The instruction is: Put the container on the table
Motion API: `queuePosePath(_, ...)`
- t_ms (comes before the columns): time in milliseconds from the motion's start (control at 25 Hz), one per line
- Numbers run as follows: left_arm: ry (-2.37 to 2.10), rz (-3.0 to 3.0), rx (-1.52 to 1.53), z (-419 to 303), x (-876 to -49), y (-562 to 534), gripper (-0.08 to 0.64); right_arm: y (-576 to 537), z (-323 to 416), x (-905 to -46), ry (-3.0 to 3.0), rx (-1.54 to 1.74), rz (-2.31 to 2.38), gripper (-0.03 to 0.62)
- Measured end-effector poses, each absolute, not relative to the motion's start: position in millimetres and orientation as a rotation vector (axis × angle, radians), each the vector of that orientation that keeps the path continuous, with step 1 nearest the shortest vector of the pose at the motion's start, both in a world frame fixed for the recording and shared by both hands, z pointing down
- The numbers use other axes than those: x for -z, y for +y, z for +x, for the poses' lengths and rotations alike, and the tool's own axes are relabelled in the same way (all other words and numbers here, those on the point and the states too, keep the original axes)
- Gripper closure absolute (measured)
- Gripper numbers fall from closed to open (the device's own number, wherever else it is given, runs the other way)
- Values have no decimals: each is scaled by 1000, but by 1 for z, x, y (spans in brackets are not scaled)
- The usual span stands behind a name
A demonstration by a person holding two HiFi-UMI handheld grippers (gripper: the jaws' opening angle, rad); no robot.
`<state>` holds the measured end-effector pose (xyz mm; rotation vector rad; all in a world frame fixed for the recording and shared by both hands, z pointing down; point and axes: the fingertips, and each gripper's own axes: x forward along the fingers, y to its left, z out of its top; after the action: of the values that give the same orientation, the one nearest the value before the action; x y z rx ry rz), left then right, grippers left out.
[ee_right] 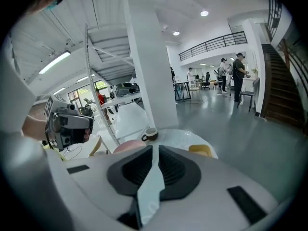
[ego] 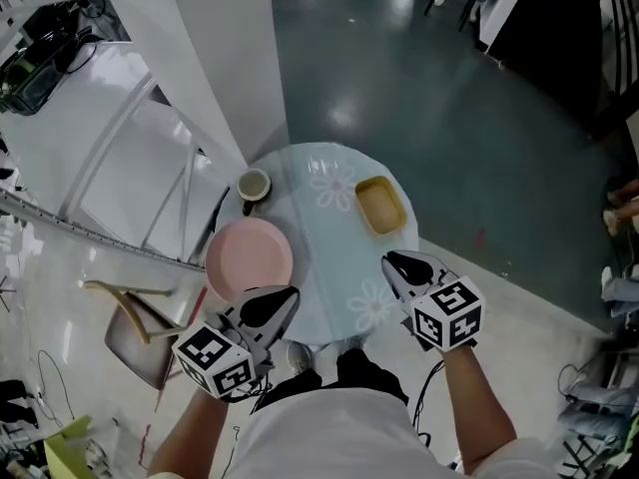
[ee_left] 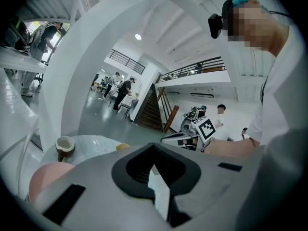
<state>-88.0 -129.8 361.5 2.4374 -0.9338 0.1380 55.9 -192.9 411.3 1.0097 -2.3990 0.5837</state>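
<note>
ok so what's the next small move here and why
Probably open the right gripper and ease it toward the yellow container, which lies nearer to it. Both it and the left gripper have jaws together and hold nothing. The container already sits on the table, so perhaps nothing is left.

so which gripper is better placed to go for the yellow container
Right, probably. The right gripper is on the same side of the table as the yellow container; the left gripper hovers by the pink plate, farther off. Both are shut and empty.
</note>
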Motion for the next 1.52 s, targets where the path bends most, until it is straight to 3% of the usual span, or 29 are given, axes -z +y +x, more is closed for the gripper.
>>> queuePosePath(1520,-922,2479,-152,-78,-351,-106,538,-140,29,-370,-2584,-538,923,569)
